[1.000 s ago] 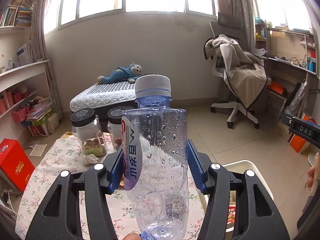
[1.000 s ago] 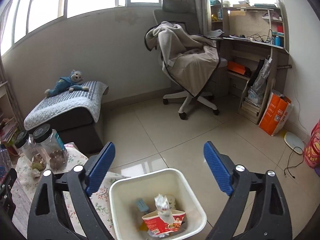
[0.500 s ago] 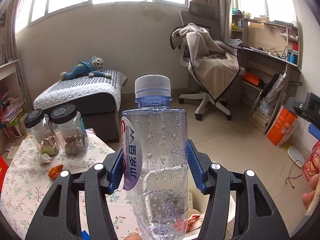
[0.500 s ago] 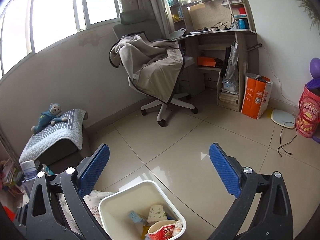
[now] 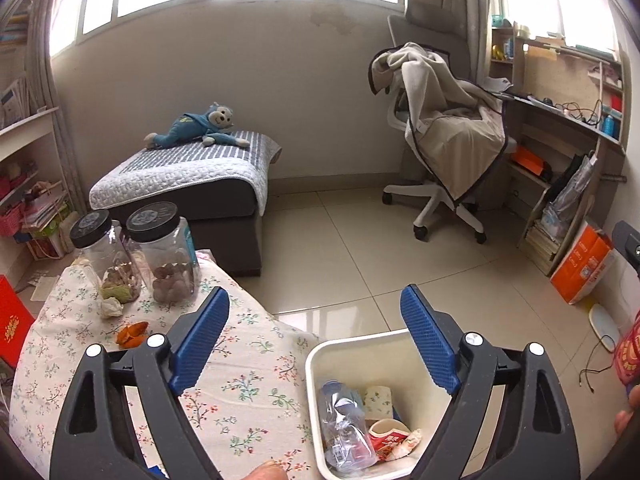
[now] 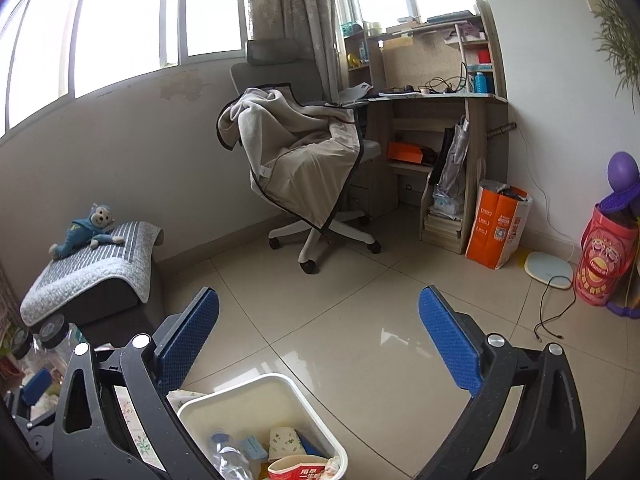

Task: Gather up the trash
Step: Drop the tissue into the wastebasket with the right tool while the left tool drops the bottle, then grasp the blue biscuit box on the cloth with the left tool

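The tabletop holds orange scrap and crumpled tissue near its far edge. The bin beside it holds the bottle. Both hand-held grippers, left and right, gape empty; next, probably, reach for the scrap.

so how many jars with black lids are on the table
2, side by side at the far left of the floral table: the left jar and the right jar. Others may sit out of frame.

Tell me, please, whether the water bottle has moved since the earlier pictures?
Yes. The water bottle has left the open left gripper and dropped into the white bin beside the floral table.
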`<state>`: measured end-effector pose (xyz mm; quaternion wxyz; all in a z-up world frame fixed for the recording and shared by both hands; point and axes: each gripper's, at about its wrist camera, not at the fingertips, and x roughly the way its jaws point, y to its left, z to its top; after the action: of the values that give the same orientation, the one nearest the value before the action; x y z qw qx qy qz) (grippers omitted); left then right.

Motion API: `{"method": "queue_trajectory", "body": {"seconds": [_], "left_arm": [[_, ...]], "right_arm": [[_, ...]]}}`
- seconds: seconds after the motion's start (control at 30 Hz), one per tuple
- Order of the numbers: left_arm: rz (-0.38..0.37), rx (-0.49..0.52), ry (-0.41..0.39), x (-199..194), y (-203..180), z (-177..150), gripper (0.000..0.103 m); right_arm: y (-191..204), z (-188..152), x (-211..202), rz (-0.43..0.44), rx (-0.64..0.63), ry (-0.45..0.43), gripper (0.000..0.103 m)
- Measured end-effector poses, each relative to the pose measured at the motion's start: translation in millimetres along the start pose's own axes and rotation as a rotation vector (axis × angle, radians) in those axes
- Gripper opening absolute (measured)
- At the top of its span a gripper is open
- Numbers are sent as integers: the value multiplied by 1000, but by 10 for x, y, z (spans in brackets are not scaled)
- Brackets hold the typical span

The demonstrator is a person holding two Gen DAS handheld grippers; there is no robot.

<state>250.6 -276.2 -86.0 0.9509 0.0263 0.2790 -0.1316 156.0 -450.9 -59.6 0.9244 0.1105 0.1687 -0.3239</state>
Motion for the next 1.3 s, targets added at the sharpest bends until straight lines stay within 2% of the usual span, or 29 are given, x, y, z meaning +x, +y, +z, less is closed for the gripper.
{"method": "queue_trajectory", "body": {"seconds": [0.2, 0.43, 0.57, 0.77, 0.83, 0.93, 1.07, 1.1, 1.2, 1.3], "left_arm": [[68, -26, -13, -158, 317, -50, 90], [127, -73, -7, -331, 666, -140, 90], [167, -65, -1, -443, 853, -229, 91], [251, -41, 51, -490, 1203, -413, 91], [273, -18, 112, -433, 1316, -496, 93], [271, 58, 281, -201, 1436, -724, 94], [124, 225, 586, 210, 1408, -1245, 94], [101, 279, 635, 285, 1368, -1372, 94], [68, 430, 718, 469, 1245, -1677, 94], [40, 494, 784, 645, 1199, -1826, 94]], "right_arm": [[419, -148, -101, 24, -172, -2, 96], [816, -277, -336, 81, -292, -36, 96], [1003, -356, -436, 124, -343, -34, 96], [1243, -456, -565, 203, -383, -10, 96], [1328, -510, -593, 231, -405, 8, 96], [1459, -598, -631, 263, -452, 24, 96], [1563, -673, -628, 274, -498, 49, 96], [1565, -679, -614, 275, -500, 58, 96], [1534, -646, -528, 265, -493, 83, 96], [1477, -621, -409, 245, -473, 113, 96]]}}
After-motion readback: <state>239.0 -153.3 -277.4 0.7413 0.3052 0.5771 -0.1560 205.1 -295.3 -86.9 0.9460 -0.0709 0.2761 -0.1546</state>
